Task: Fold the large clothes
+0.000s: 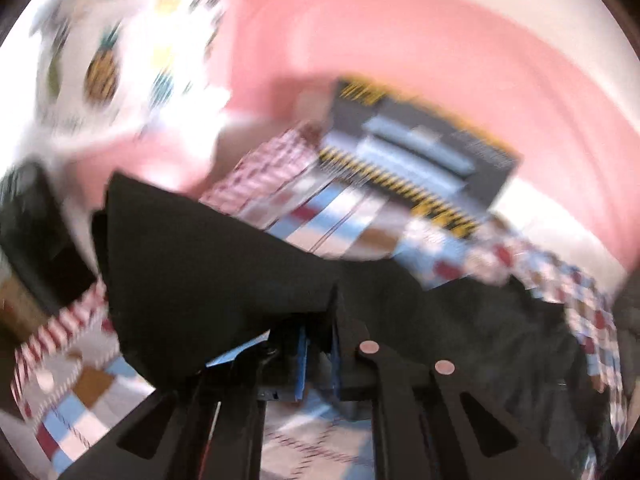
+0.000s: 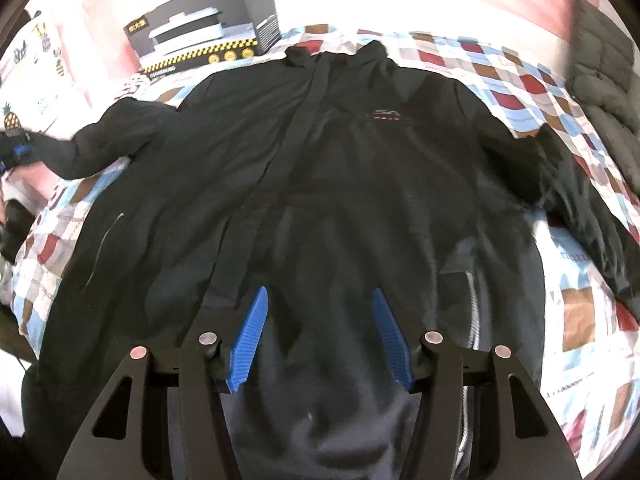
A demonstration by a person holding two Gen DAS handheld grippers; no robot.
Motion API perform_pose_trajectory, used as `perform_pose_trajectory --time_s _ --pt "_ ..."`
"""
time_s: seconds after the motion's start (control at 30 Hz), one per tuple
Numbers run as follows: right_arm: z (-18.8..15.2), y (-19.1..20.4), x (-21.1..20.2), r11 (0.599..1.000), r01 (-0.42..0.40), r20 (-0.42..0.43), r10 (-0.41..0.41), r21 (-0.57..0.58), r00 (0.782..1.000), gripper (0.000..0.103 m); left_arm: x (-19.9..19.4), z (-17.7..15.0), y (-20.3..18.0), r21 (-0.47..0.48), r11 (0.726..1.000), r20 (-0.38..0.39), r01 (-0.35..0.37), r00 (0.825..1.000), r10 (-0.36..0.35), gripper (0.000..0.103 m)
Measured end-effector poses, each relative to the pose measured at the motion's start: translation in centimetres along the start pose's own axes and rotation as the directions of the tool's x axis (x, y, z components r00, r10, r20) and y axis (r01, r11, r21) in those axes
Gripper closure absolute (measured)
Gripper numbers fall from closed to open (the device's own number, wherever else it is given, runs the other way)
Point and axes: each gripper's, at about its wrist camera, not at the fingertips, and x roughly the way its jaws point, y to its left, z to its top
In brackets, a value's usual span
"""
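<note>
- Lying front-up on the bed is a big black jacket (image 2: pixel 320 184), collar towards the far edge where a black and yellow appliance box (image 2: pixel 208 36) sits, hem towards the near edge.
- The patchwork quilt (image 2: pixel 520 80) under it is checked in red, blue, brown and white, and it shows all round the jacket.
- Right gripper (image 2: pixel 320 336) hangs over the lower front of the jacket, about mid-width. Its blue pads (image 2: pixel 250 340) stand about half apart, with fabric under the gap but nothing pinched.
- Left gripper (image 1: pixel 320 344) is clamped right down on the end of the jacket's sleeve (image 2: pixel 104 140), over by the left edge of the bed. The black cloth drapes across that camera, and the view is badly smeared.
- The sleeve on the other side (image 2: pixel 580 208) lies bent along the right edge of the bed.
- A grey quilted thing (image 2: pixel 604 80) sits at the far right corner; can't tell what it is.
- Pink wall (image 1: pixel 400 40) behind the box, plus a white pineapple-print cloth (image 1: pixel 100 72) off to the left.
</note>
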Motion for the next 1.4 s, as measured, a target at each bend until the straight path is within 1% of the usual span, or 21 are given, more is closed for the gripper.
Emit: perform_pose_trajectory --time_s 0.1,0.2,0.33,0.43,0.6,0.73,0.8,0.83,0.87,0.9,0.93,0.97,1.0,1.03,1.07,1.13,1.2,1.23,1.3,1.37,1.4 --pt "-0.3 -1.1 -0.7 1.0 0.0 0.016 -0.001 0.031 1.0 0.047 -2.9 2.2 -4.8 0.083 0.991 0.065 0.101 0.992 -0.107 0.093" --pt "-0.7 -2.2 -1.2 0.998 -0.002 0.027 0.001 0.066 1.0 0.047 -4.4 3.3 -10.3 0.165 0.964 0.077 0.206 0.972 -0.221 0.093" --pt "-1.3 -4.1 -1.7 0.995 0.002 0.033 -0.005 0.102 0.999 0.047 -4.6 2.2 -17.4 0.258 0.909 0.032 0.328 0.937 -0.348 0.093" --pt "-1.9 -5.8 -1.9 0.991 0.011 0.029 -0.015 0.136 0.999 0.047 -3.0 -0.3 -22.3 0.297 0.861 -0.054 0.413 0.907 -0.417 0.093" --pt "-3.0 -8.6 -1.6 0.981 0.039 0.002 -0.04 0.191 0.999 0.047 2.3 -6.4 -28.7 0.34 0.803 -0.235 0.49 0.87 -0.432 0.093" --pt "-3.7 -10.2 -1.1 0.975 0.056 -0.017 -0.053 0.216 0.998 0.047 6.4 -11.0 -31.2 0.354 0.784 -0.354 0.509 0.85 -0.391 0.092" --pt "-3.9 -10.8 -0.5 0.971 0.062 -0.033 -0.056 0.23 0.998 0.047 8.5 -12.7 -32.0 0.335 0.78 -0.407 0.528 0.828 -0.386 0.084" --pt "-4.1 -11.0 -0.3 0.97 0.064 -0.039 -0.056 0.234 0.998 0.047 9.4 -13.3 -32.3 0.313 0.774 -0.442 0.55 0.806 -0.394 0.081" --pt "-4.3 -11.2 -0.3 0.969 0.065 -0.042 -0.056 0.236 0.998 0.047 10.6 -13.8 -32.2 0.272 0.768 -0.489 0.58 0.771 -0.409 0.073" --pt "-4.3 -11.4 0.0 0.968 0.066 -0.051 -0.055 0.242 0.997 0.047 11.2 -14.5 -32.4 0.243 0.764 -0.517 0.597 0.747 -0.419 0.067" --pt "-4.3 -11.5 0.3 0.967 0.064 -0.057 -0.052 0.247 0.997 0.047 11.1 -15.2 -32.5 0.227 0.758 -0.532 0.611 0.73 -0.429 0.063" --pt "-4.3 -11.6 0.5 0.966 0.063 -0.06 -0.05 0.249 0.997 0.047 11.1 -15.3 -32.4 0.214 0.747 -0.543 0.63 0.712 -0.445 0.052" --pt "-4.1 -11.6 0.6 0.966 0.064 -0.061 -0.05 0.249 0.997 0.047 10.3 -15.4 -32.6 0.195 0.731 -0.548 0.654 0.691 -0.472 0.038" --pt "-4.1 -11.5 0.6 0.966 0.065 -0.06 -0.052 0.249 0.997 0.047 9.8 -15.0 -32.1 0.162 0.707 -0.549 0.688 0.658 -0.515 0.033" --pt "-3.7 -11.6 0.6 0.966 0.063 -0.054 -0.052 0.25 0.997 0.047 8.6 -14.7 -31.6 0.142 0.685 -0.542 0.715 0.635 -0.551 0.03" --pt "-3.1 -11.5 0.5 0.966 0.053 -0.04 -0.044 0.252 0.998 0.047 6.9 -14.1 -31.1 0.134 0.659 -0.521 0.74 0.618 -0.589 0.03" --pt "-2.2 -11.6 0.6 0.965 0.033 -0.025 -0.027 0.259 0.999 0.047 5.6 -12.8 -29.6 0.127 0.654 -0.491 0.746 0.62 -0.612 0.03" --pt "-1.7 -11.6 0.7 0.965 0.021 -0.019 -0.016 0.263 1.0 0.047 5.3 -11.9 -28.3 0.13 0.661 -0.471 0.739 0.633 -0.615 0.03" --pt "-0.4 -11.5 1.2 0.966 -0.001 -0.001 0.001 0.258 1.0 0.047 5.1 -10.8 -26.0 0.162 0.7 -0.422 0.695 0.69 -0.588 0.03" --pt "1.0 -11.2 1.7 0.969 -0.017 0.016 0.013 0.247 1.0 0.047 6.3 -9.2 -22.9 0.198 0.773 -0.374 0.603 0.775 -0.509 0.03" --pt "2.1 -11.2 2.2 0.969 -0.037 0.027 0.031 0.246 0.999 0.047 7.4 -8.4 -21.8 0.201 0.808 -0.366 0.554 0.808 -0.463 0.03"
